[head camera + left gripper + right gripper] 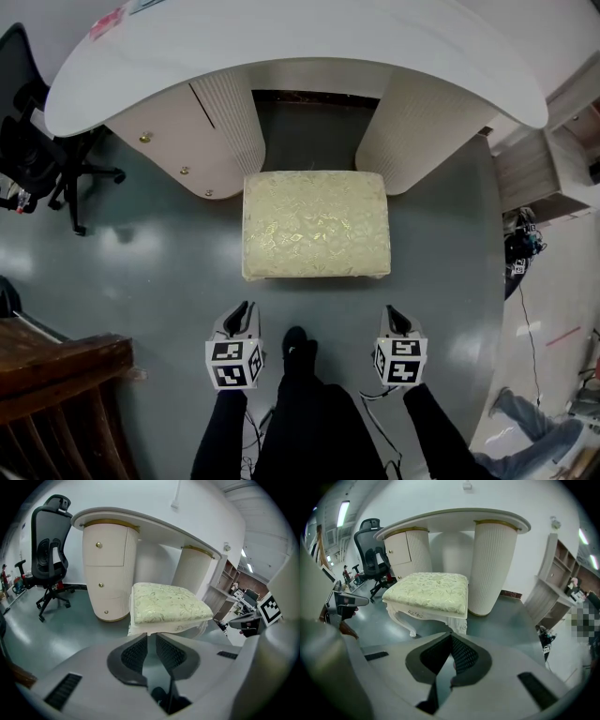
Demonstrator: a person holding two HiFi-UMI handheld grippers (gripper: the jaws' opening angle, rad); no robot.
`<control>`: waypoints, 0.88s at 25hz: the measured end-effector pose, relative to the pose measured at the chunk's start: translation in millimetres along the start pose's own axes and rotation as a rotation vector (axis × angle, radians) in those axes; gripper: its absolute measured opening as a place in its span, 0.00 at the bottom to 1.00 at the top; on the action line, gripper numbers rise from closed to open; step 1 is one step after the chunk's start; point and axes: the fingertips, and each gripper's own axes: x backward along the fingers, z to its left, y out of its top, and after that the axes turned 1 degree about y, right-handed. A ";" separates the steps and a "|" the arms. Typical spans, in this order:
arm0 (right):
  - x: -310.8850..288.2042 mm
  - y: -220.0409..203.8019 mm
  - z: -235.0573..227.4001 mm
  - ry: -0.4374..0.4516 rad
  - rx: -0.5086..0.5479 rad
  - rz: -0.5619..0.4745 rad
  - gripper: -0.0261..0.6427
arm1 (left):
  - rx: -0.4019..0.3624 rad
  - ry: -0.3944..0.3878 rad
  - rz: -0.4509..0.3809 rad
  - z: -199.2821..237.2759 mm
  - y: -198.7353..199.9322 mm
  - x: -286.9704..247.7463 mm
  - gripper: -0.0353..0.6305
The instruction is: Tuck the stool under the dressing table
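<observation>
Standing square to the dressing table (281, 47), the stool (316, 223) has its far edge at the mouth of the gap between the two pedestals (230, 117), so a straight push should send it under. Farther from the dressing table, the left hand-held gripper (241, 314) hangs empty with its jaws a slit apart. The right hand-held gripper (394, 314) is closed on nothing. Neither touches the stool, and both look poised to shove it.

Legible text: 0 items showing. Pink sticker (106, 21) sitting at 11 o'clock on the dressing table (281, 37), print too small.
</observation>
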 end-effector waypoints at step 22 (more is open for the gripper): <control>-149.6 -65.5 -3.9 0.011 0.026 -0.049 0.05 | 0.069 0.028 0.021 56.0 -102.7 -123.3 0.06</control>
